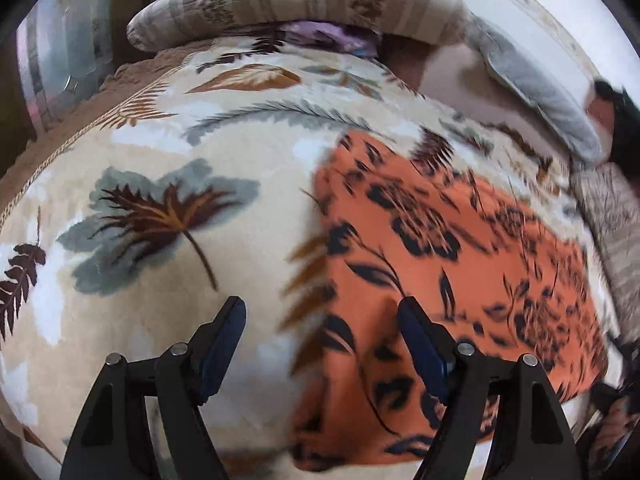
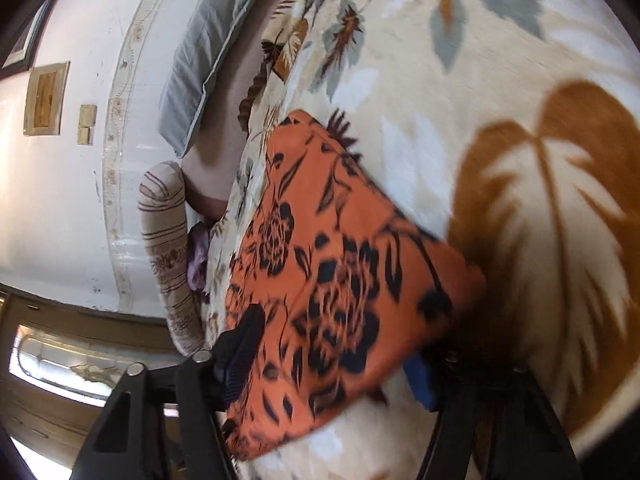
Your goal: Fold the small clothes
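The orange garment (image 1: 448, 264) with a black floral print lies folded into a rough rectangle on the bed, spread flat over a cream blanket (image 1: 168, 152) patterned with grey and brown leaves. In the right wrist view one part of the cloth rises toward the camera between the fingers of the right gripper (image 2: 332, 364) — whether those fingers pinch it or merely flank it cannot be told, since the fabric covers the gap. The left gripper (image 1: 320, 320) hangs above the garment's near-left edge with its fingers spread wide and nothing between them. Beyond the blanket sit a striped bolster (image 1: 296, 4), a grey pillow (image 1: 536, 92) and a scrap of purple cloth (image 1: 332, 36) — all against a white wall (image 2: 60, 200).
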`<state>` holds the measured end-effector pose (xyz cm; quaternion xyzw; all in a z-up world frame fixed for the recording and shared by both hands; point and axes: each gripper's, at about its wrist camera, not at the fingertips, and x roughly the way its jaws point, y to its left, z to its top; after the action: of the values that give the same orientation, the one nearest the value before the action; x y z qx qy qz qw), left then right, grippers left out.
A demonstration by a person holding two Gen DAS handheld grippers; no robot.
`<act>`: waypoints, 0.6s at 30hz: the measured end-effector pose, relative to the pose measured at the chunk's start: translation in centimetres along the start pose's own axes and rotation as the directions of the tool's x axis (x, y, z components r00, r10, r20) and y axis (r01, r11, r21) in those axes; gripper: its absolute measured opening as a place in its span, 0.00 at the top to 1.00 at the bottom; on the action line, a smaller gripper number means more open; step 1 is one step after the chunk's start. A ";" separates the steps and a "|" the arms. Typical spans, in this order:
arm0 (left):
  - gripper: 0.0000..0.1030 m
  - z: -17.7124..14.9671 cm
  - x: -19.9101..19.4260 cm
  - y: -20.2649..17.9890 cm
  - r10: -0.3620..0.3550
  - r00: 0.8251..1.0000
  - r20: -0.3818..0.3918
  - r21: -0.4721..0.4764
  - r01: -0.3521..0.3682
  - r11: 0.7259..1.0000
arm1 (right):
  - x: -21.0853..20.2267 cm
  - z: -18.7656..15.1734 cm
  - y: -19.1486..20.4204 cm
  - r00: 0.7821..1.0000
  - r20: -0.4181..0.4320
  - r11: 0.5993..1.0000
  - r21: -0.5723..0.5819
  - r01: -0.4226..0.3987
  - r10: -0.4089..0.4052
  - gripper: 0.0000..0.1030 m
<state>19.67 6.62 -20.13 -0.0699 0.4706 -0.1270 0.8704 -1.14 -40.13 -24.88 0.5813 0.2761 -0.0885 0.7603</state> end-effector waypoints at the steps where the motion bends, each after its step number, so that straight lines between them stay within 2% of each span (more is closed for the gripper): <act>1: 0.23 0.5 0.1 0.5 -0.001 1.000 0.003 -0.017 0.001 1.000 | 0.5 0.2 0.2 0.999 0.013 0.999 -0.032 0.033 -0.033 0.62; 3: 0.23 1.3 0.4 1.5 -0.007 1.000 0.005 -0.039 0.007 0.999 | 1.3 0.4 0.2 0.997 0.020 0.996 -0.055 0.071 -0.070 0.73; 5: 0.23 1.8 0.7 2.3 -0.008 1.000 0.006 -0.044 0.008 0.999 | 1.3 0.7 0.3 0.998 0.022 0.997 -0.046 0.061 -0.060 0.76; 7: 0.23 2.0 0.9 3.2 -0.003 1.000 0.007 -0.044 0.004 0.999 | 1.2 0.7 1.6 0.996 0.027 0.993 -0.082 0.088 -0.086 0.80; 10: 0.23 2.1 0.8 4.6 -0.022 1.000 -0.001 -0.085 0.022 0.996 | 0.2 -0.1 6.0 0.992 0.079 0.968 -0.223 0.111 -0.096 0.82; 13: 0.23 2.3 -0.1 5.7 -0.041 0.999 0.020 -0.132 0.044 0.990 | -0.4 -1.9 12.4 0.995 0.085 0.918 -0.388 0.088 -0.059 0.82; 15: 0.23 2.6 -1.2 6.6 -0.016 0.998 0.054 -0.159 0.025 0.987 | 0.0 -3.8 16.4 0.998 0.052 0.881 -0.470 0.058 -0.039 0.82; 18: 0.23 2.9 -2.6 8.3 0.055 0.995 0.089 -0.203 -0.036 0.979 | 1.0 -6.9 20.3 1.000 -0.003 0.843 -0.538 0.000 -0.002 0.82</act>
<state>22.00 15.30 -18.45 -0.1524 0.4410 -0.0554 0.8827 6.79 -27.25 -9.62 0.3450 0.2915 -0.0072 0.8921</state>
